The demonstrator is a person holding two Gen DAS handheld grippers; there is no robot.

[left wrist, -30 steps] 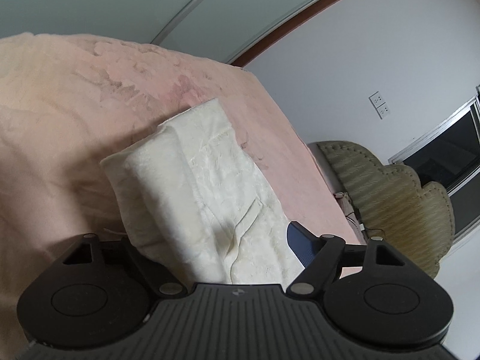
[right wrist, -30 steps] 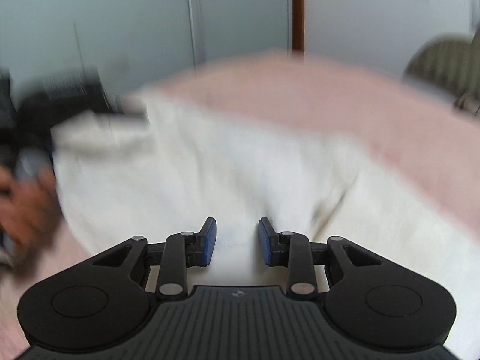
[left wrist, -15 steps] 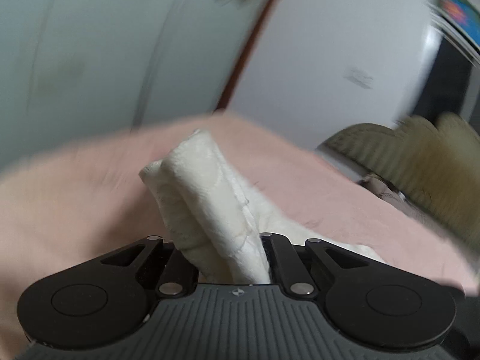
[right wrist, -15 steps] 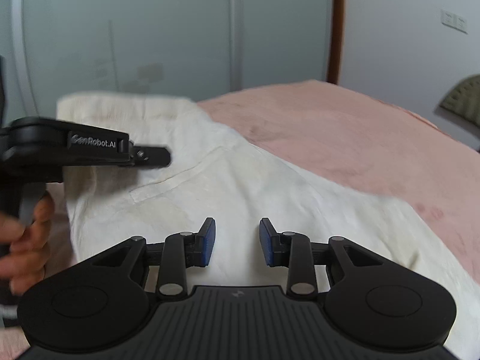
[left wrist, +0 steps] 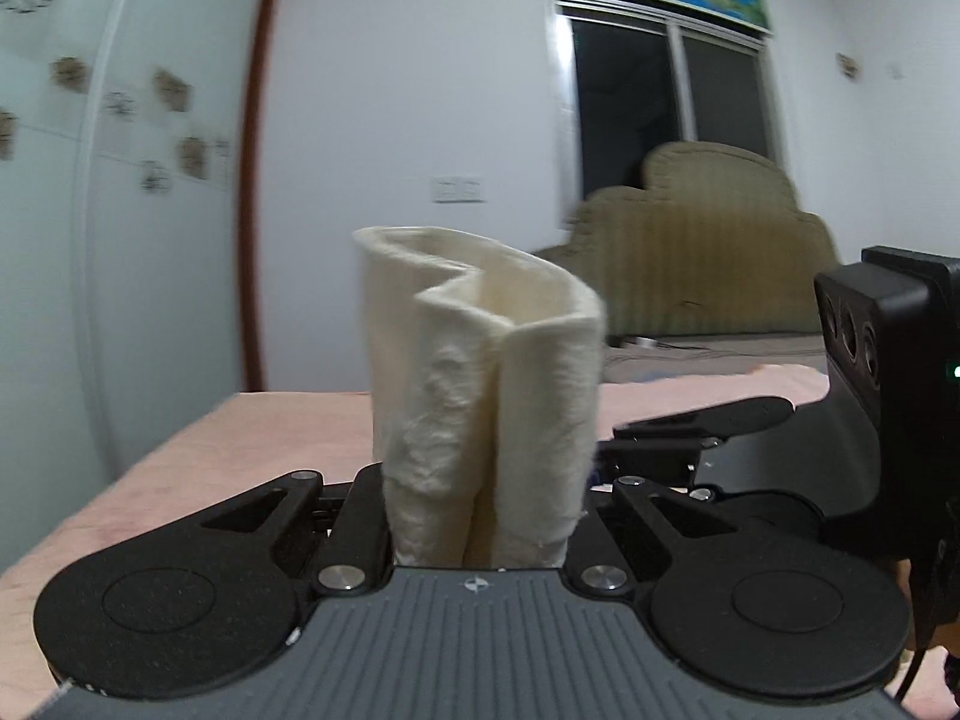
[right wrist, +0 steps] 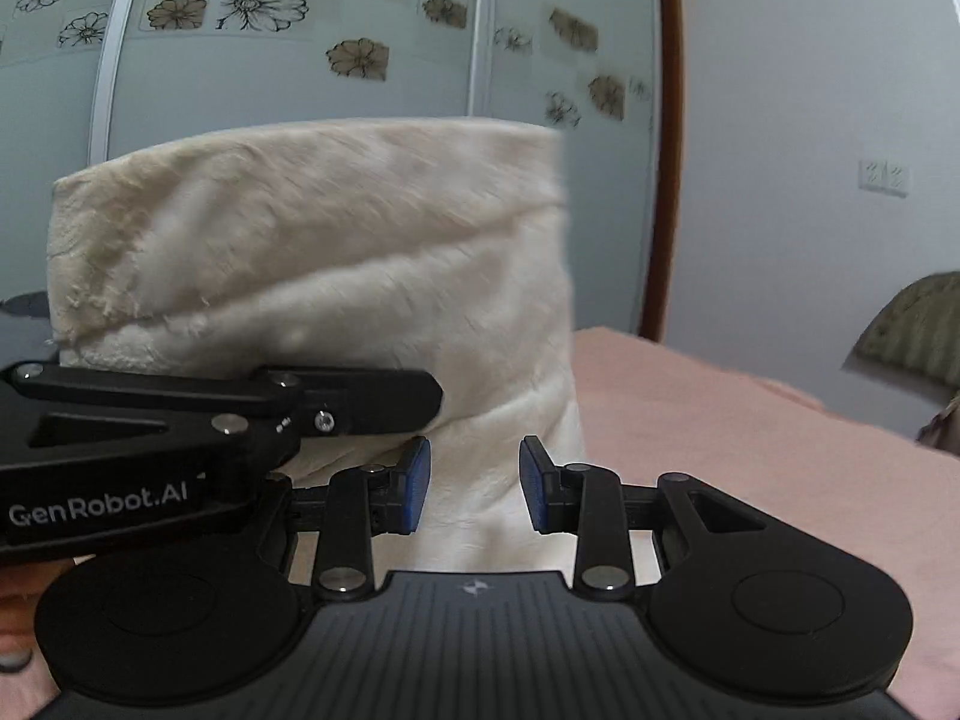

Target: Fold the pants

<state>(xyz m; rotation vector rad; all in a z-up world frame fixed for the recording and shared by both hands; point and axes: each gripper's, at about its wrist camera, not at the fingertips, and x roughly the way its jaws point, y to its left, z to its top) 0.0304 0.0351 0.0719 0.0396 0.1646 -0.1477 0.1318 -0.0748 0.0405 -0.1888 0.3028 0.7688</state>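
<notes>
Pants [left wrist: 486, 420], cream and fuzzy, sit center of the left wrist frame. They are bunched into upright folds that stand up out of my left gripper [left wrist: 483, 498]. The cloth is pinched between my left fingers near the bottom center. Those jaws are narrow and easing open a touch, with the fabric between them and gripped. The fingertips themselves are hidden by the cloth.

In the right wrist frame the pants [right wrist: 312, 252] fill the center left as a wide folded slab held up off the pink bedspread [right wrist: 750, 420]. The lower part hangs down toward the bottom center. My left gripper [right wrist: 414, 399] enters from the left edge, with its finger lying across the cloth.

My right gripper [right wrist: 474, 480] is at the bottom center. Its blue pads stand partly apart and the cloth hangs just beyond the gap. The pads press on nothing. I cannot tell if the left pad brushes the fabric.

In the left wrist frame the right gripper [left wrist: 660, 438] shows at the right edge, just beside the pants. The bedspread [left wrist: 252, 438] runs across the mid-lower frame. An olive headboard [left wrist: 708, 252] sits right of center, with a dark window [left wrist: 630, 90] above it. A flower-print sliding door [right wrist: 270, 30] fills the upper left of the right wrist frame.
</notes>
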